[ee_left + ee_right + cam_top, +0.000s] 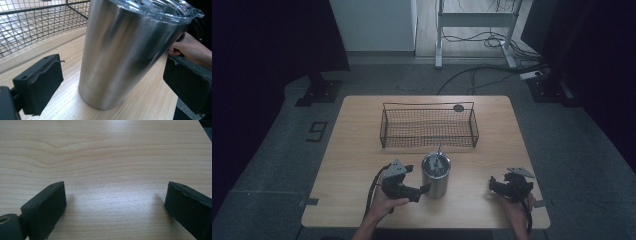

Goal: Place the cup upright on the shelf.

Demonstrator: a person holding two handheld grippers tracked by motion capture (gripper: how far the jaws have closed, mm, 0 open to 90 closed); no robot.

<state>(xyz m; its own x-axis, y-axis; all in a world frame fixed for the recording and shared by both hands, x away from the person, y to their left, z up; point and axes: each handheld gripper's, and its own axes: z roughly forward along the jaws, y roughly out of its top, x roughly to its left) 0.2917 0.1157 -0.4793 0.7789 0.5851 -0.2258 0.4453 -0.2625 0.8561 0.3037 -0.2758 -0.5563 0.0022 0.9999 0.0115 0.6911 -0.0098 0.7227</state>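
A steel tumbler with a clear lid stands upright on the wooden table, near the front and middle. My left gripper lies level at its left side, pointing right. In the left gripper view the tumbler looms just ahead of my left gripper, whose pads stand wide apart and clear of the steel wall. My right gripper rests near the front right of the table. Its jaws are spread wide over bare wood with nothing between them.
A black wire basket stands behind the tumbler, mid-table, with a small dark round thing at its back right rim. The basket mesh lies left of the tumbler. The other hand is seen past the tumbler.
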